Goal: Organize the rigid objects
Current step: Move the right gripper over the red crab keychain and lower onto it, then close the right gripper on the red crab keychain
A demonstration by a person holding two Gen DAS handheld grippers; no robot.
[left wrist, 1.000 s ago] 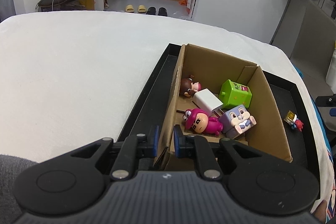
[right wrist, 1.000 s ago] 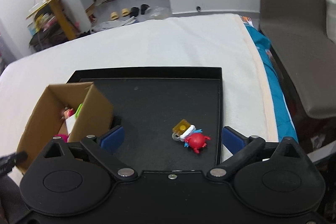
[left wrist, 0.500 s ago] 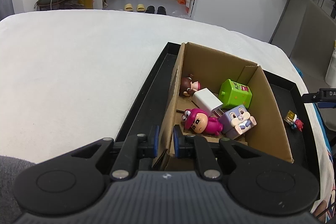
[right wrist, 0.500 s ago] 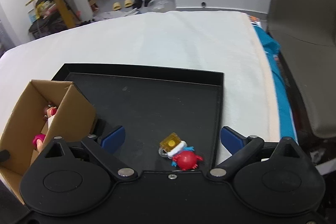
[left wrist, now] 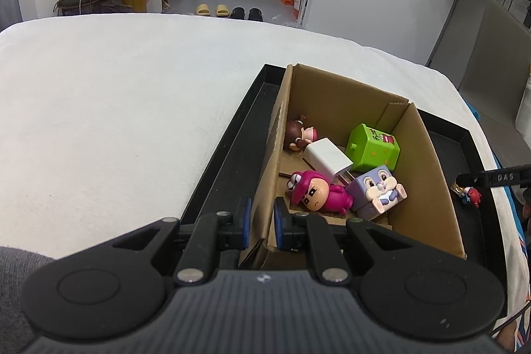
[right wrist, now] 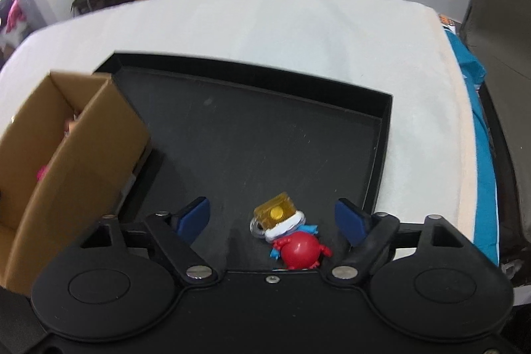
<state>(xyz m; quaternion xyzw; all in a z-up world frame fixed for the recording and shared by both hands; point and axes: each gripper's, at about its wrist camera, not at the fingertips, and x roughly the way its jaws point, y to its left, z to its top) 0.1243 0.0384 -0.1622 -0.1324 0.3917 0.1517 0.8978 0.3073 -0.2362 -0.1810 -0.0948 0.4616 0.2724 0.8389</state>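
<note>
The left gripper (left wrist: 260, 223) has its blue-padded fingers (left wrist: 246, 218) clamped on the near left wall of the cardboard box (left wrist: 275, 155), one pad outside and one inside the wall. The box stands in the left part of a black tray (left wrist: 229, 161), its left wall close along the tray's left rim, leaving only a narrow channel between them. Inside the box lie a pink-hooded figurine (left wrist: 315, 191), a purple rabbit cube (left wrist: 380, 189), a white charger plug (left wrist: 328, 160), a green cube toy (left wrist: 373, 146) and a brown-haired doll (left wrist: 298, 135), packed close together toward the near half.

The right gripper (right wrist: 272, 219) holds its fingers (right wrist: 195, 216) wide apart, low over the tray floor. Between them, nearer the right finger, lies a red crab keychain (right wrist: 300, 251) with a yellow block (right wrist: 277, 213) attached, close to the tray's near edge and untouched by either pad. The tray floor (right wrist: 252, 141) beyond the keychain lies bare up to the far rim, and the box's right wall (right wrist: 83, 161) stands well apart to the left. The tray rests on a white cloth-covered surface (left wrist: 116, 108).
</note>
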